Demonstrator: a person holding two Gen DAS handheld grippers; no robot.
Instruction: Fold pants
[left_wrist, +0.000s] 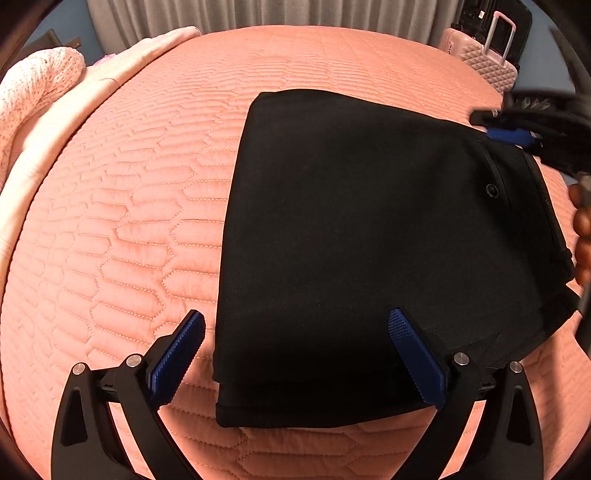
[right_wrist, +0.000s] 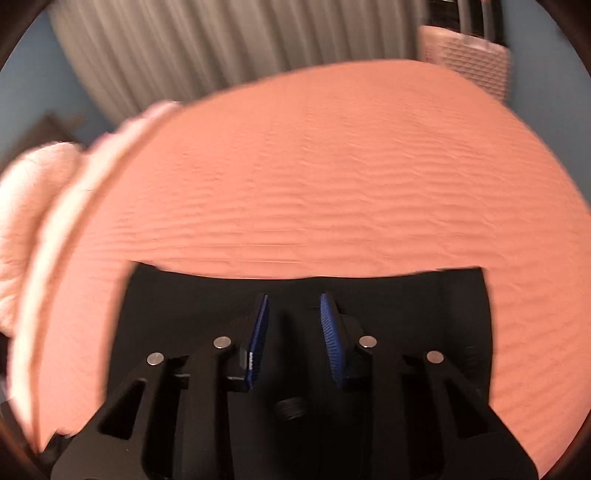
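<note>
Black pants (left_wrist: 369, 240) lie folded into a thick rectangle on the salmon quilted bedspread (left_wrist: 129, 221), the waistband with its button (left_wrist: 492, 190) on the right. My left gripper (left_wrist: 295, 321) stands wide open over the near left corner of the fold, one finger above the bedspread and the other above the cloth. My right gripper (left_wrist: 509, 134) is at the far right waistband corner. In the blurred right wrist view, its blue pads (right_wrist: 325, 321) stand a narrow gap apart over the pants (right_wrist: 177, 317), and nothing shows pinched between them at the right gripper (right_wrist: 294, 300).
A pale pink blanket and a speckled pillow (left_wrist: 40, 88) lie along the left side of the bed. A pink suitcase (left_wrist: 487, 62) stands beyond the far right corner, in front of grey curtains (left_wrist: 258, 14). A person's hand (left_wrist: 581, 229) shows at the right edge.
</note>
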